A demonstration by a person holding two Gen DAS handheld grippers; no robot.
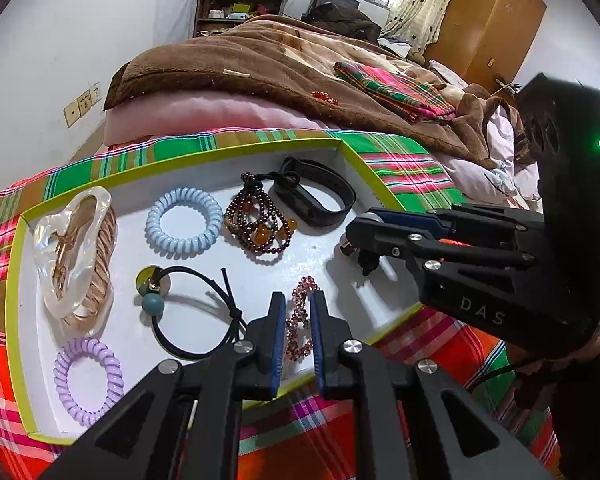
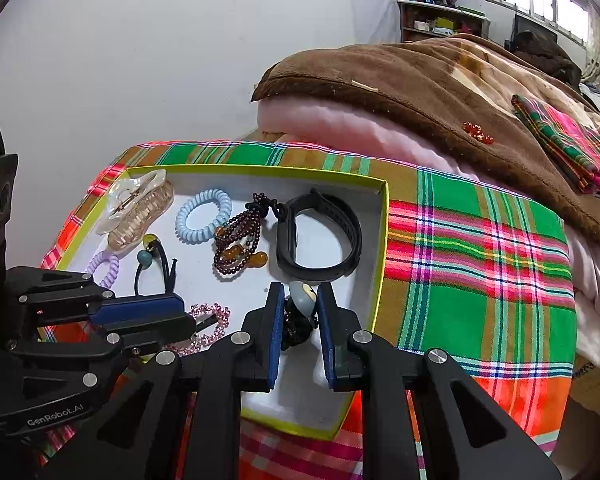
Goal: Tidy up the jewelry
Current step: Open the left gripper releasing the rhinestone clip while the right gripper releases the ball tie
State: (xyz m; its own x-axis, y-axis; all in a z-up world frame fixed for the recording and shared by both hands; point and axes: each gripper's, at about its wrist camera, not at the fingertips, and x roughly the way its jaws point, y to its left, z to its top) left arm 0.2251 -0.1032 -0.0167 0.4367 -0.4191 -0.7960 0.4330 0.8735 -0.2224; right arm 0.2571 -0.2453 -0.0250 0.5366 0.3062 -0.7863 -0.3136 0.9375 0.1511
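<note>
A white tray with a lime-green rim (image 1: 20, 264) (image 2: 382, 240) lies on a plaid cloth. It holds a clear hair claw (image 1: 74, 256), a light blue coil tie (image 1: 184, 222), a purple coil tie (image 1: 88, 380), a black hair tie with a teal bead (image 1: 196, 312), a dark red bead bracelet (image 1: 256, 220) and a black wristband (image 1: 314, 196). My left gripper (image 1: 298, 298) (image 2: 188, 318) is shut on a pink beaded bracelet (image 1: 300, 320) (image 2: 214, 318) near the tray's front edge. My right gripper (image 2: 301, 290) (image 1: 354, 232) is shut on a small black hair tie with a grey charm (image 2: 302, 300), low over the tray's right part.
The plaid cloth (image 2: 480, 264) covers the bed beside the tray. Behind it are a pink quilt (image 1: 204, 114) and a brown blanket (image 1: 260, 68) with small red beads (image 1: 324, 98) and a folded plaid cloth (image 1: 396, 88) on it. A wall stands to the left.
</note>
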